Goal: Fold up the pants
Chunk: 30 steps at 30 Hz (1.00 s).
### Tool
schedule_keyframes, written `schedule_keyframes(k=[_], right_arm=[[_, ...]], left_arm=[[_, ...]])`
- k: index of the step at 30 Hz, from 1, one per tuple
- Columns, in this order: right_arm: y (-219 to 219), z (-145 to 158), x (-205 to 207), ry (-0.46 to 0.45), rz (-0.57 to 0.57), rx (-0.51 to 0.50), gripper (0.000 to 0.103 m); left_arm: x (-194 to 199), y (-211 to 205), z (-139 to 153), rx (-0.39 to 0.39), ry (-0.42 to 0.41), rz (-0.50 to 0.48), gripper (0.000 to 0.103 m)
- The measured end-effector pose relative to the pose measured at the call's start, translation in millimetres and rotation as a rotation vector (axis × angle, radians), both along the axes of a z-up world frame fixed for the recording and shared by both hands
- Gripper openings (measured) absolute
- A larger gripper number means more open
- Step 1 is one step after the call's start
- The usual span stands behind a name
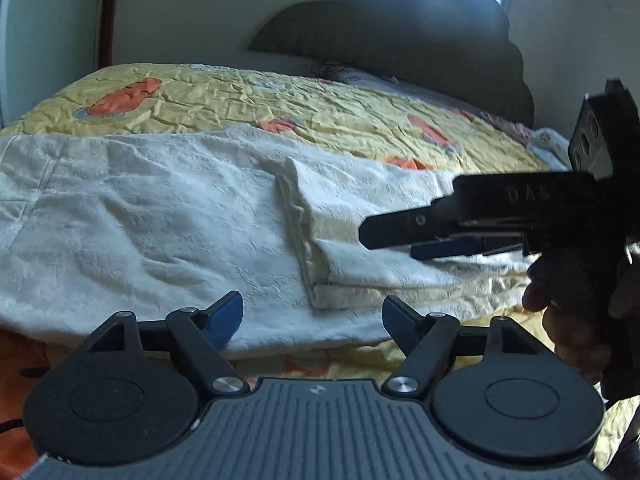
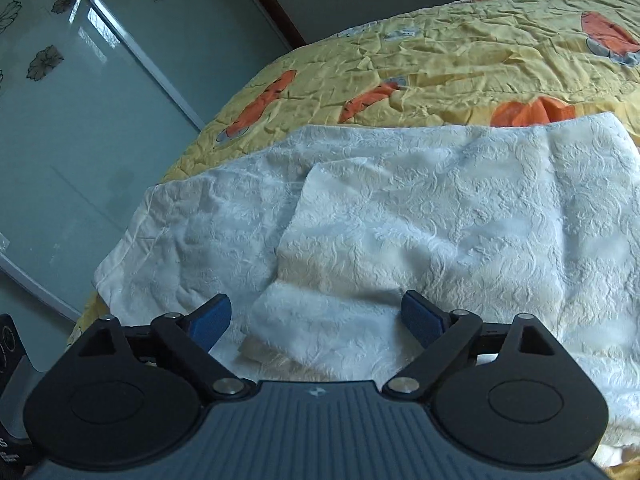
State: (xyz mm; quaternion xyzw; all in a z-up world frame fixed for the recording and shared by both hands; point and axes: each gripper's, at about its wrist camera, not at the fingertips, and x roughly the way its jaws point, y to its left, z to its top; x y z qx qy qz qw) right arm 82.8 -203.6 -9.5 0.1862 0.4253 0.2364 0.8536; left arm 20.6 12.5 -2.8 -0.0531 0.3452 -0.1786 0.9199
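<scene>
Your left claw (image 1: 313,316) wide open, empty, low at near edge of white pants (image 1: 160,220). Your right claw (image 2: 316,322) also spread, empty, over folded-back layer. Pants lie partly folded on yellow bedspread (image 2: 460,52).

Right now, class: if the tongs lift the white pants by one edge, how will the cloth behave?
The white pants will probably droop, since they lie creased and limp on the bedspread. The folded flap may fall open. The textured weave likely resists slipping.
</scene>
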Motion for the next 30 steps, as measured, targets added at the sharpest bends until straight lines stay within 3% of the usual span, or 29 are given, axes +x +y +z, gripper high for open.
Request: schedule_keyframes(k=[2, 5, 10, 12, 13, 14, 16, 18, 20, 24, 28, 30], right_arm=[[4, 13, 3, -0.034, 0.007, -0.011, 0.093], [20, 24, 29, -0.057, 0.040, 0.011, 0.093], [57, 14, 93, -0.015, 0.046, 0.001, 0.093], [66, -4, 114, 0.025, 0.033, -0.047, 0.095], [66, -6, 112, -0.027, 0.029, -0.039, 0.098], [68, -8, 112, -0.024, 0.024, -0.042, 0.103], [77, -4, 107, -0.032, 0.033, -0.112, 0.103], [88, 6, 96, -0.056, 0.019, -0.186, 0.103], [105, 22, 73, -0.168, 0.075, -0.195, 0.103], [175, 43, 14, -0.386, 0.348, -0.264, 0.103], [251, 29, -37, -0.620, 0.574, -0.522, 0.103], [275, 14, -48, -0.684, 0.633, -0.629, 0.103]], left_arm=[[-4, 21, 12, -0.050, -0.038, 0.041, 0.081], [-2, 59, 26, -0.050, -0.078, 0.171, 0.081], [15, 120, 22, -0.024, 0.025, 0.401, 0.081], [15, 131, 12, -0.021, 0.043, 0.408, 0.081], [11, 136, 7, -0.033, 0.027, 0.391, 0.082], [7, 137, 4, -0.031, 0.002, 0.377, 0.083], [3, 136, 5, -0.013, -0.017, 0.360, 0.083], [-3, 145, 8, -0.079, -0.028, 0.382, 0.081], [-12, 167, 14, -0.211, -0.050, 0.475, 0.081], [-33, 220, 21, -0.340, -0.094, 0.693, 0.081], [-47, 261, 8, -0.446, -0.039, 0.810, 0.082], [-57, 267, -2, -0.472, -0.052, 0.834, 0.083]])
